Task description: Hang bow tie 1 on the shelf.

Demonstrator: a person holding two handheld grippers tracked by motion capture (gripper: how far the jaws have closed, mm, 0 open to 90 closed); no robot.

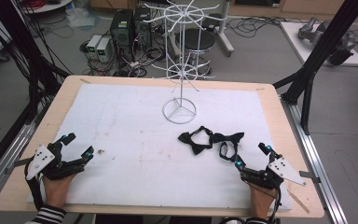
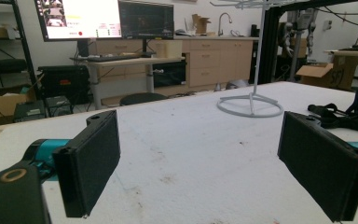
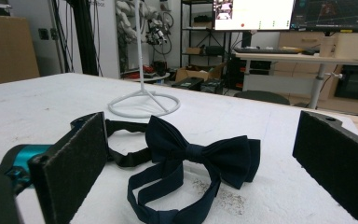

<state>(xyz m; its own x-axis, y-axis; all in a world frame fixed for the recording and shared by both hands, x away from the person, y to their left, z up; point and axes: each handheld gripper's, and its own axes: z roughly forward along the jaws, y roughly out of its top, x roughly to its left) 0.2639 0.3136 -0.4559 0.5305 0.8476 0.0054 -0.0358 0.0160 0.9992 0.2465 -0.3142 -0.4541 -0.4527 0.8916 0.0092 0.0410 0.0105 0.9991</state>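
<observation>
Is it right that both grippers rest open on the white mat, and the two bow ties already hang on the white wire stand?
Not quite. The left gripper and right gripper do rest open on the white mat, but the bow ties lie flat on the mat near the right gripper, beside the base of the white wire stand, whose hooks are bare. The high view shows this.

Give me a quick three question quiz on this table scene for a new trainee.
1. True or false: the right tool is open with nothing between its pads.
2. How many bow ties lie on the white mat?
3. Which tool is nearer the bow ties: A left tool, B right tool?

Key
1. True; the navy bow tie lies ahead of it on the mat.
2. Two, beside each other, in front of the white wire stand.
3. B.
</observation>
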